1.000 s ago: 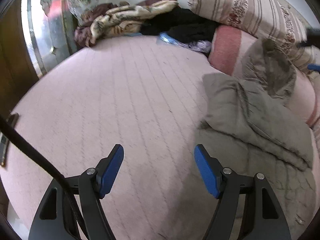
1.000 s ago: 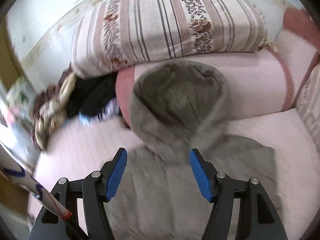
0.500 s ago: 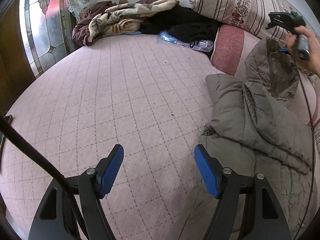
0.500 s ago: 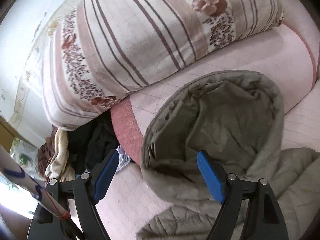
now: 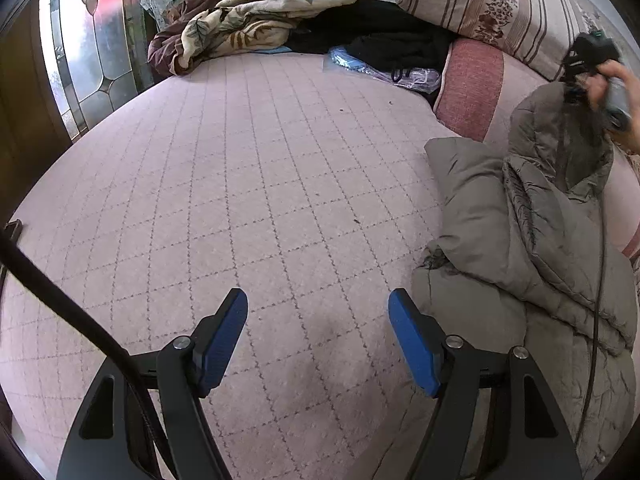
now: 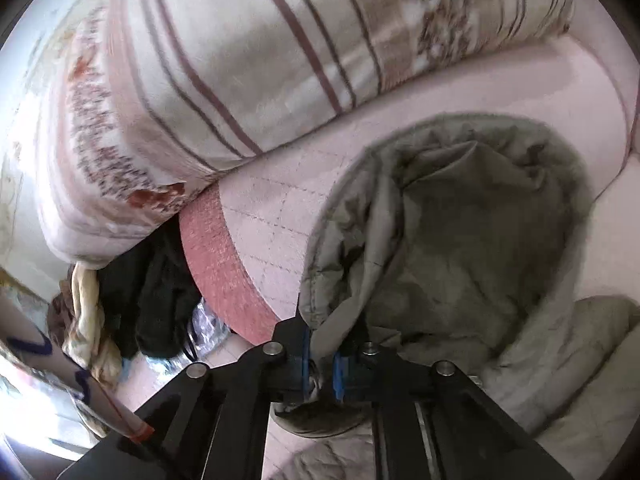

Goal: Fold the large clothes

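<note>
Right gripper: blue pads pinched together on the edge of the hood of the grey-green padded coat; fabric bunched between the pads. Hood opening faces the right camera and rests against the pink bolster. Striped floral pillow sits on top of the bolster.

Left gripper: fingers wide apart, nothing between them, over the pink quilted bedspread.

Coat lies crumpled along the right side of the bed, just right of the left gripper, hood end up at the far right where the right hand holds its gripper. Far side: beige and maroon blanket, black clothes, blue plastic bag. Stained-glass panel far left.
</note>
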Demonstrator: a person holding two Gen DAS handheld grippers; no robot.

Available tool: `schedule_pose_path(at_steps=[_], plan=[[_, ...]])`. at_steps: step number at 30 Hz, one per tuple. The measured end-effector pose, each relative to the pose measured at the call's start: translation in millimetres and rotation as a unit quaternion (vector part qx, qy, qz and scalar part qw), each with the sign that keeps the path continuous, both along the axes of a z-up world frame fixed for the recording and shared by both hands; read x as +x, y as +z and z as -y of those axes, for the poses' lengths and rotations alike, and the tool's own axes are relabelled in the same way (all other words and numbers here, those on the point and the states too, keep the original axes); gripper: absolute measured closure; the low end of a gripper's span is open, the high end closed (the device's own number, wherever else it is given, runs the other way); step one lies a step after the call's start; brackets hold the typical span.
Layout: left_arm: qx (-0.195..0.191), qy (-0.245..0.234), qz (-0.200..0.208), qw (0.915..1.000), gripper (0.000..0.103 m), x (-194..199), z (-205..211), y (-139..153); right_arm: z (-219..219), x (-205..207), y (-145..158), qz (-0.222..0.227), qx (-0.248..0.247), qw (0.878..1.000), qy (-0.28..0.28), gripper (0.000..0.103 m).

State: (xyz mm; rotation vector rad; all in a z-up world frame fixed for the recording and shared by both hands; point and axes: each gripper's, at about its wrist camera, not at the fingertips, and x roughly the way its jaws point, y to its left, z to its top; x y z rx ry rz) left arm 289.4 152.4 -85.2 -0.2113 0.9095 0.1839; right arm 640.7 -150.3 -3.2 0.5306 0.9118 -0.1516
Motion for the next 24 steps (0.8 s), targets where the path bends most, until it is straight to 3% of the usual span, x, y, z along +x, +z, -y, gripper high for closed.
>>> schedule_pose_path(at_steps=[4,12,14,17,22,24], plan=[[0.009,0.003,0.007,0.9999,0.031,-5.4,0.2,5.7,-0.1,-59.1,25.2,0.016,-0.018,0.999,0.038,0.097],[-0.015,0.012,0.018,0.9997,0.031,-18.8,-11.6,15.7,-2.7,-231.9,61.8,0.032,-0.009,0.993,0.111,0.098],[-0.019,0.013,0.02,0.9995,0.031,-21.9,-15.1,18.3,2.6,-280.8,49.2,0.025,0.017,0.994,0.105,0.098],[-0.024,0.016,0.022,0.9994,0.031,-25.5,-17.6,19.4,3.5,-321.0,13.7,-0.003,0.043,0.995,0.092,0.098],[-0.017,0.007,0.015,0.9997,0.031,-27.0,-11.4,18.2,2.9,-313.3,-79.4,-0.078,0.067,0.993,0.055,0.098],[-0.007,0.005,0.019,0.9998,0.031,-27.6,-7.6,19.7,3.1,-307.5,-102.1,-0.094,0.067,0.992,0.045,0.098]])
